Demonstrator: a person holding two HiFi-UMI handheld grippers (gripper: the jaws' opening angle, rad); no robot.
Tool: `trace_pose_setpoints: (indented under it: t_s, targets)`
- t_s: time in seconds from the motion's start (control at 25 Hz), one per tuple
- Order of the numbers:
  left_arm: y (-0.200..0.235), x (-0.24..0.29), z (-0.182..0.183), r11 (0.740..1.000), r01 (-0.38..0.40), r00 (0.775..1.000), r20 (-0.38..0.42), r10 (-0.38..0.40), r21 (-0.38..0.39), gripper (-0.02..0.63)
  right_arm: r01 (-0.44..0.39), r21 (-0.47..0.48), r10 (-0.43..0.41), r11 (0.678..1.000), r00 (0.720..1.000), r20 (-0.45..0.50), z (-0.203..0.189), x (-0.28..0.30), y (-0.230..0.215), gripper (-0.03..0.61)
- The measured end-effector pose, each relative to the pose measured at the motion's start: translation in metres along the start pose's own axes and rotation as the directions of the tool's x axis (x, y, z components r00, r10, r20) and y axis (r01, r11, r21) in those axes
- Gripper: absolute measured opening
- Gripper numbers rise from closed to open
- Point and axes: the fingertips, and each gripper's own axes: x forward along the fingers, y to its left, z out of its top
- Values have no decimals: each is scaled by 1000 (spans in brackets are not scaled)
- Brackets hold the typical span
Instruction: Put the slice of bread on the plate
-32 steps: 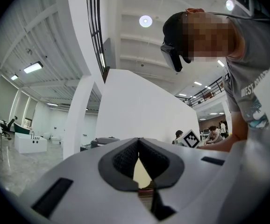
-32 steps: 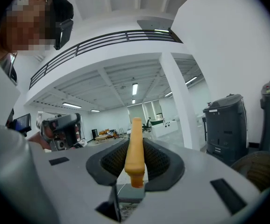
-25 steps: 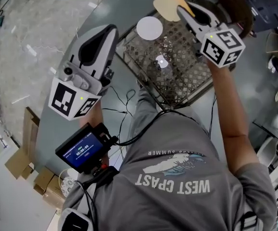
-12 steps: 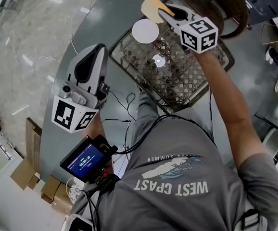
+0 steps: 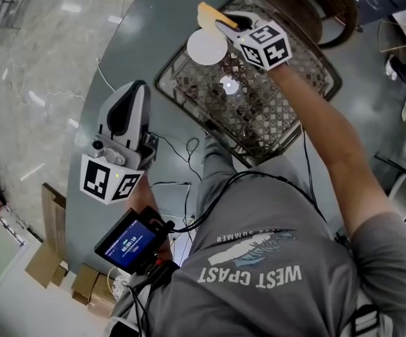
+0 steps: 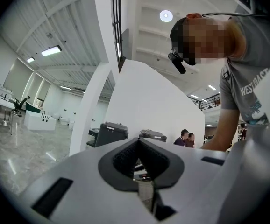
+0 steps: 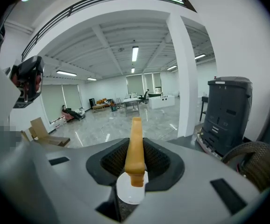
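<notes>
A tan slice of bread (image 5: 208, 12) stands on edge between the pads of my right gripper (image 5: 224, 25), which is shut on it. It hangs just over the far rim of the small round white plate (image 5: 204, 49). The plate lies on a wire basket (image 5: 273, 118). In the right gripper view the bread (image 7: 135, 146) rises between the jaws of the right gripper (image 7: 136, 166), with the plate (image 7: 128, 193) right beneath it. My left gripper (image 5: 135, 88) hovers over the grey table (image 5: 119, 55), left of the basket. In the left gripper view the left gripper (image 6: 143, 174) is shut and holds nothing.
The wire basket fills the far middle of the round grey table. Black cables (image 5: 182, 153) trail across the table near the person. A wicker chair (image 5: 312, 2) stands behind the basket. Cardboard boxes (image 5: 45, 258) lie on the floor at the lower left.
My right gripper has come down and moved left with the bread, from beyond the basket to just over the plate. The left gripper has sunk a little and drifted toward the person.
</notes>
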Motion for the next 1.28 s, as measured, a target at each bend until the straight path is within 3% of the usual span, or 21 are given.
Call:
trace_pose_setpoints:
  t_s: [0.44, 0.72, 0.96, 1.28]
  targets:
    - [6, -3, -19, 999, -8, 1000, -25, 7, -47, 8, 37, -129, -52, 991, 992, -117, -46, 32, -5, 91]
    - [26, -8, -37, 997, -23, 999, -43, 20, -76, 8, 52, -310, -113, 949, 977, -183, -73, 62, -4, 91]
    - [34, -10, -47, 995, -30, 998, -52, 25, -94, 8, 49, -476, -163, 878, 966, -202, -87, 78, 4, 91]
    - [41, -11, -63, 992, -37, 997, -64, 29, -122, 8, -20, -716, -224, 697, 943, -245, -115, 95, 19, 91]
